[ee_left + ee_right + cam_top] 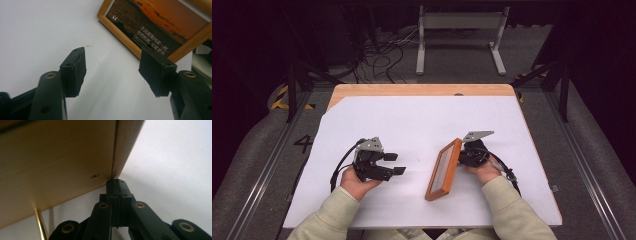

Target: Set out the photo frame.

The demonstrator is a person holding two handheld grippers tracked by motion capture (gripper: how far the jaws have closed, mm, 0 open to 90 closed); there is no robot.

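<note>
Wood frames the picture (444, 169), which stands tilted on its long edge on the white-covered worktop (422, 120), near the front edge and a little right of the middle. The right gripper (468, 156) sits just behind it, fingers pressed together, their tips against the frame's bare wooden back. The left gripper (398, 164) rests near the front-left, fingers (74, 72) spread apart and empty, pointing toward the picture's printed sunset face.

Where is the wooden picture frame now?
In the high view, the picture frame stands tilted on the white table, right of centre, between the open left claw and the right claw.
</note>
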